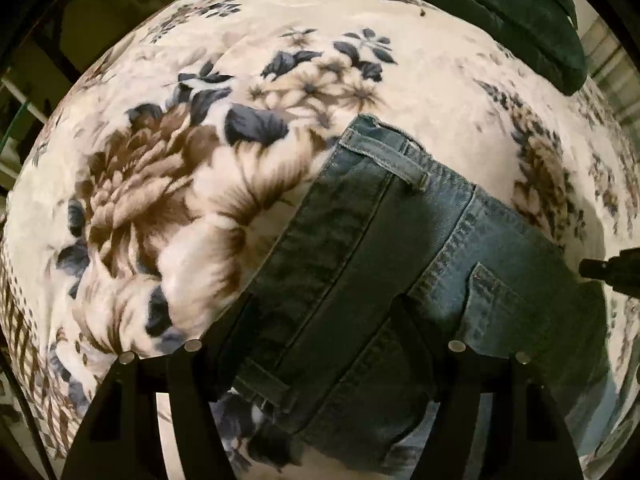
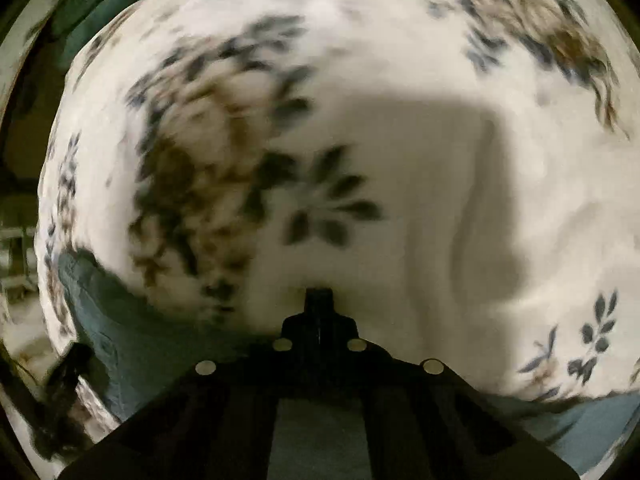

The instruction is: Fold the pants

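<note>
— What takes up most of the view?
— A cream plush blanket printed with brown and slate-blue flowers [image 1: 280,80], spread over a bed. A dark green cushion [image 1: 500,8] lies along its far edge.

— And the pants?
— The faded blue denim jeans [image 1: 400,260] lie on the blanket, waistband pointing away, belt loop and back pocket showing. In the right wrist view the same denim shows at the lower left and lower right edges, beside and beneath that tool.

— How are the left tongs [image 1: 324,312] posed?
— Angled down over the waistband end, fingers spread wide with the denim between them. One finger sits over the jeans' left edge, the other over the seat near the pocket. Whether the tips touch the cloth I cannot tell.

— The right tongs [image 2: 319,300]?
— Pointing out over bare blanket, tips pressed together with nothing between them. That view is blurred. Their black tip also peeks in at the right edge of the left wrist view, near the jeans' far side.
</note>
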Motion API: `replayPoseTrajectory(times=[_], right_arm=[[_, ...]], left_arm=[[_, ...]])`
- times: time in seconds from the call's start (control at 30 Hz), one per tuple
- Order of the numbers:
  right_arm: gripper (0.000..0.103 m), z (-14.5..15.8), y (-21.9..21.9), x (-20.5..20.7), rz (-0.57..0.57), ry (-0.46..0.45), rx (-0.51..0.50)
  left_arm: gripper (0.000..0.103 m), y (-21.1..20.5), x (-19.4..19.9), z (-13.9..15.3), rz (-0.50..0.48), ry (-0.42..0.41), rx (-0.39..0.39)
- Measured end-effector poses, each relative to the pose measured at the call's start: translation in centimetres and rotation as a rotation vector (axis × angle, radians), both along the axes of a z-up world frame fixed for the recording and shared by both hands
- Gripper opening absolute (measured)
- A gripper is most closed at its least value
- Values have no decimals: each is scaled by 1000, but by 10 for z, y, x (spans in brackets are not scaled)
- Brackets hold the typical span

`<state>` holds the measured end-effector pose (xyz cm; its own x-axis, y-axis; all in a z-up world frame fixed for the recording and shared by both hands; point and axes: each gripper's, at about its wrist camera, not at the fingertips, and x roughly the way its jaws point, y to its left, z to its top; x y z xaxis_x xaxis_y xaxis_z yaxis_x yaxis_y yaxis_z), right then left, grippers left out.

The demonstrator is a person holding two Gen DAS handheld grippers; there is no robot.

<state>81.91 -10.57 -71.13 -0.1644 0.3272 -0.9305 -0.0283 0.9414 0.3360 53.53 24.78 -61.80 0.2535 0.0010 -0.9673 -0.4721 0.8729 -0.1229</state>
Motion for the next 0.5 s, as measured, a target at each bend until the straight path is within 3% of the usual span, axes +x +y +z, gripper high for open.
replayPoseTrajectory(times=[0.03, 0.17, 0.23, 0.3, 0.37, 0.43, 0.5], right_arm=[[1, 5, -4, 0, -10, 0, 23], [2, 66, -10, -25, 24, -193, 30], [2, 76, -9, -42, 20, -212, 96], [2, 64, -4, -53, 18, -142, 130], [2, 32, -3, -67, -5, -97, 45], [1, 13, -21, -72, -60, -119, -60], [2, 16, -35, -81, -157, -122, 41]], left_arm=[[68, 1, -2, 4, 9, -10, -6], [68, -1, -7, 17, 31, -37, -34], [68, -9, -7, 22, 24, -40, -29], [68, -19, -5, 24, 12, -44, -15], [68, -30, 0, 24, -19, -26, -9], [68, -46, 1, 27, -54, -20, -2], [68, -64, 2, 36, -98, -34, 17]])
